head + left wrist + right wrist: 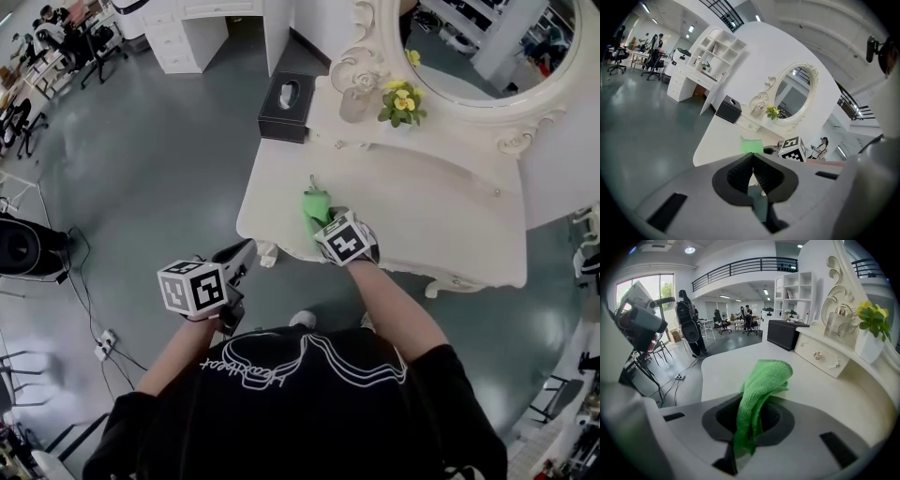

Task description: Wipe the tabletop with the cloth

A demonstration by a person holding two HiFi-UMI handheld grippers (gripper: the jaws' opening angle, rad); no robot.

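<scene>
OK, quick notes, everything placed vs. the black tissue box (286,105) at the table's back-left corner. My right gripper (323,223) is clamped on the green cloth (761,380). The jaws pinch its lower part, and the rest sticks up & out past the tips in a bunched fold w/ the top flopping over.

The cloth is over the white tabletop (441,206), nearer me than the box and a bit to its right, close to the front-left edge. Can't tell if the fabric touches the surface or hangs just above it.

My left gripper (751,169) is off the table altogether, over the grey floor (159,169), nearer me than the box & slightly to its left. Its jaws are pressed together w/ the pad tips meeting, and it's empty. Both marker cubes face up in the head view.

Right of the box, on the raised back ledge, there's a clear glass bottle (353,101), then a small pot w/ yellow flowers (401,101). The oval mirror (487,56) is further right of the box & behind those two. Under the ledge, also right of the box, is a small drawer front (820,355) w/ round knobs.
</scene>
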